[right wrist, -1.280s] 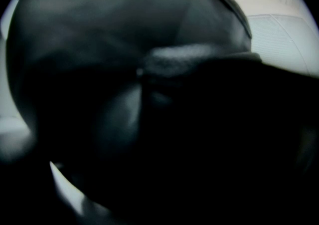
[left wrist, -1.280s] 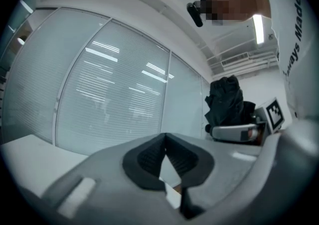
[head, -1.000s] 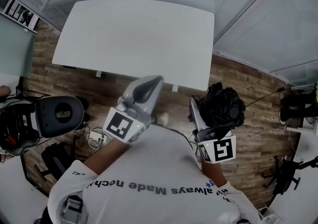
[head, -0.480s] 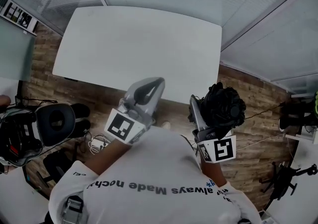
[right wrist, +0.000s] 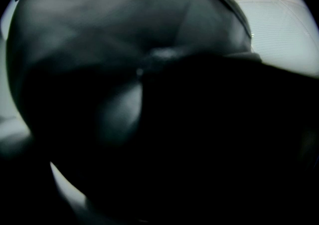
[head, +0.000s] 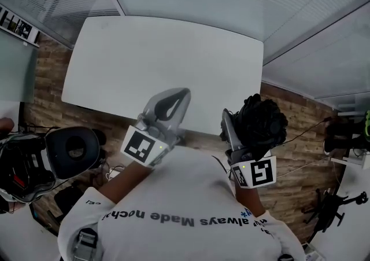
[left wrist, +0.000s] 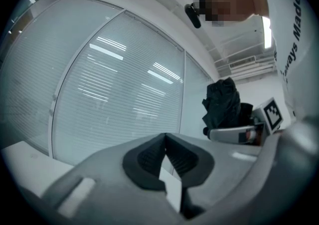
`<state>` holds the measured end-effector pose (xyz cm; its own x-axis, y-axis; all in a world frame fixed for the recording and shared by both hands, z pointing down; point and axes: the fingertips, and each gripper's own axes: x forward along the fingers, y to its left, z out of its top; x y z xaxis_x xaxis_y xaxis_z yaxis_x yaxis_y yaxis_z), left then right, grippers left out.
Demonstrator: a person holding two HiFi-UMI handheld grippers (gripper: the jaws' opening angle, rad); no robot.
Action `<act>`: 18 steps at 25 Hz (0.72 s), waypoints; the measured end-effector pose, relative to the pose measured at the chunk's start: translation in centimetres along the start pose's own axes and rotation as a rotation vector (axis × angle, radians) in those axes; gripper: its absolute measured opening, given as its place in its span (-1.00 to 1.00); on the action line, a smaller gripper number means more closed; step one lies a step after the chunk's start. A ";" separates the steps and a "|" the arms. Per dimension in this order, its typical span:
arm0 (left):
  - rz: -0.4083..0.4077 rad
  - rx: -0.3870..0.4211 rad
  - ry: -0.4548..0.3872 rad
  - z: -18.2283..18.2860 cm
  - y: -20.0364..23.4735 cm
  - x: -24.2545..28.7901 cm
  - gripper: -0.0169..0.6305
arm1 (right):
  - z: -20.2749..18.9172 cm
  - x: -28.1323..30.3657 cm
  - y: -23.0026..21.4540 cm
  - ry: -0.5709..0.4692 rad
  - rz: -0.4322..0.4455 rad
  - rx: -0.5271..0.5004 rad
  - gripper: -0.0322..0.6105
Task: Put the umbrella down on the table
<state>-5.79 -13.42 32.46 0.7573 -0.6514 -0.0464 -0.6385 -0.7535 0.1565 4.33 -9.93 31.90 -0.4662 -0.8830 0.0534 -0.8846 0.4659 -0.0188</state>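
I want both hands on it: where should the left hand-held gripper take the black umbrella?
Probably on the bunched canopy of the umbrella, beyond the right hand-held gripper that clamps it, coming from its left side; that side faces the left hand-held gripper, and no handle shows.

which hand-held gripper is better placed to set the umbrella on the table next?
Right. The right hand-held gripper holds the black umbrella, close to the white table's near corner. The left hand-held gripper is shut and empty, so it would need a handover first.
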 end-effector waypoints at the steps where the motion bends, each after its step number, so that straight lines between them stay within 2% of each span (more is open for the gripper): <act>1: -0.002 -0.002 -0.001 0.1 0.5 -0.2 -0.94 | 0.1 0.5 0.3 0.000 -0.001 -0.003 -0.18; 4: -0.010 -0.007 -0.002 0.2 2.0 -0.2 -0.94 | 0.3 2.0 0.9 0.000 -0.008 -0.007 -0.18; 18: -0.056 -0.006 0.019 -1.5 5.0 5.1 -0.94 | -1.4 6.5 -3.5 0.010 -0.026 0.011 -0.18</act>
<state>-4.95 -20.35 34.46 0.7942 -0.6066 -0.0369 -0.5944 -0.7880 0.1604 4.38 -17.16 33.70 -0.4429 -0.8943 0.0640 -0.8966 0.4420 -0.0281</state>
